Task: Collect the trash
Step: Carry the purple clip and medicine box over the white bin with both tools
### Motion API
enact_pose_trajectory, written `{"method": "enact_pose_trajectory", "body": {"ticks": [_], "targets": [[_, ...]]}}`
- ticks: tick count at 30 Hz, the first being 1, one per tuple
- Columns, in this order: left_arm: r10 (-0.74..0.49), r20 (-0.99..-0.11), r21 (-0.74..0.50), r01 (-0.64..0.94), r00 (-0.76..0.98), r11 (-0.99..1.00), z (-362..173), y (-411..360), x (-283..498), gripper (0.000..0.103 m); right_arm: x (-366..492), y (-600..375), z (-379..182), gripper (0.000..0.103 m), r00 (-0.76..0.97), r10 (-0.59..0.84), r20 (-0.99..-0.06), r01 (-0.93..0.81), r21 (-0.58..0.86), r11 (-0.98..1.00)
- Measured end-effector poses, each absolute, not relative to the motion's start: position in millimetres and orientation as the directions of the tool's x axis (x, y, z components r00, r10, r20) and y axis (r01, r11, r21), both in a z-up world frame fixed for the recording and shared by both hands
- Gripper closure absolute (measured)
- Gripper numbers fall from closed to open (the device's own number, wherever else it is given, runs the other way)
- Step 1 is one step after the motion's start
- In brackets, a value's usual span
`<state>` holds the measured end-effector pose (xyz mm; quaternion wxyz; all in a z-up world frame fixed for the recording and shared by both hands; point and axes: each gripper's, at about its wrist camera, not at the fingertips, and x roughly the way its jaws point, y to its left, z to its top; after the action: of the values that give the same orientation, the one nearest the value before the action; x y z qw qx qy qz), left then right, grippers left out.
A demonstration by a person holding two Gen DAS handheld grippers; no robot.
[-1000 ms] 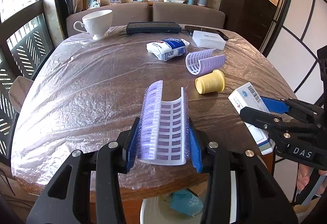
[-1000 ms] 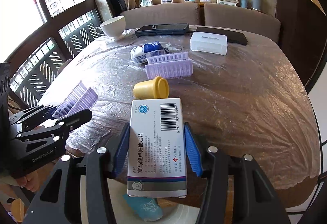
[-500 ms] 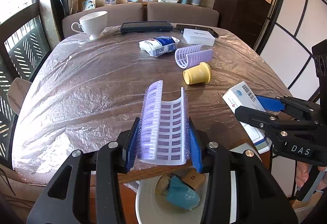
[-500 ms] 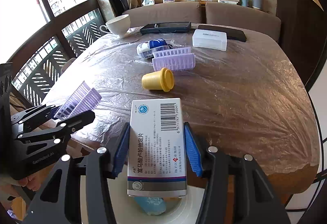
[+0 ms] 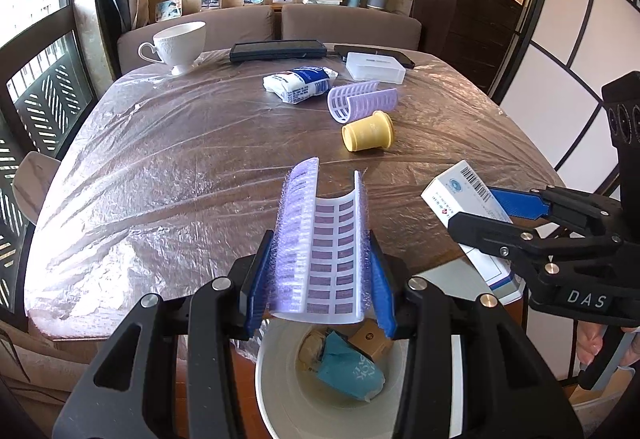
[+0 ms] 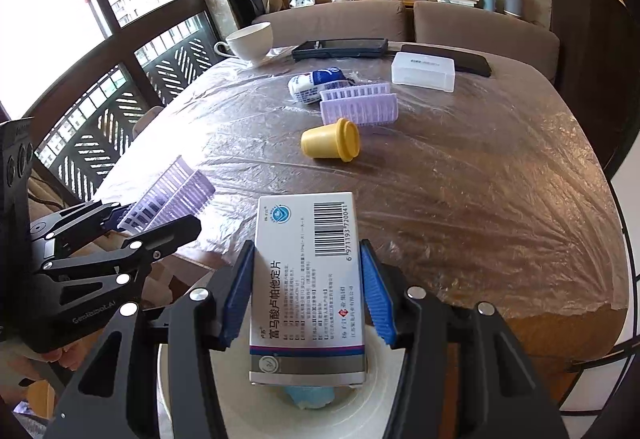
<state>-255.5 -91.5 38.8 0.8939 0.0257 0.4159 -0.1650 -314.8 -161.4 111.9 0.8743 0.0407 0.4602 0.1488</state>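
Observation:
My left gripper [image 5: 320,279] is shut on a curved purple-and-white hair roller piece [image 5: 326,251], held over a white bin [image 5: 276,379] below the table's near edge. The bin holds a teal wrapper [image 5: 348,367] and a small brown box [image 5: 370,337]. My right gripper [image 6: 308,287] is shut on a white medicine box [image 6: 310,279], also above the white bin [image 6: 192,391]. Each gripper shows in the other's view: the right gripper [image 5: 492,213] at the right, the left gripper [image 6: 160,217] at the left. On the table lie a yellow cup [image 5: 368,131], a second purple roller [image 5: 362,101] and a blue-white packet [image 5: 300,83].
A plastic sheet covers the brown table [image 5: 180,167]. At its far side stand a white teacup [image 5: 178,45], a black tray [image 5: 278,50], a white box [image 5: 374,67] and a dark phone [image 5: 402,57]. A sofa and a dark cabinet lie beyond. A window is at the left.
Both grippers have drawn back from the table with their loads, and the white bin has come further into view beneath them. The things on the table have not moved.

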Motion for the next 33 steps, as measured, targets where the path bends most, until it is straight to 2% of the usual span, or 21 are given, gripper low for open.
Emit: {"method": "enact_pose_trajectory", "body": {"ticks": [33], "targets": [[-0.298, -0.8, -0.051, 0.436, 0.52, 0.899, 34.4, -101.2, -294.7, 0.058, -359.4, -154.1, 109.7, 0.053, 0.416, 0.351, -0.839, -0.305, 0.235, 0.923]]}}
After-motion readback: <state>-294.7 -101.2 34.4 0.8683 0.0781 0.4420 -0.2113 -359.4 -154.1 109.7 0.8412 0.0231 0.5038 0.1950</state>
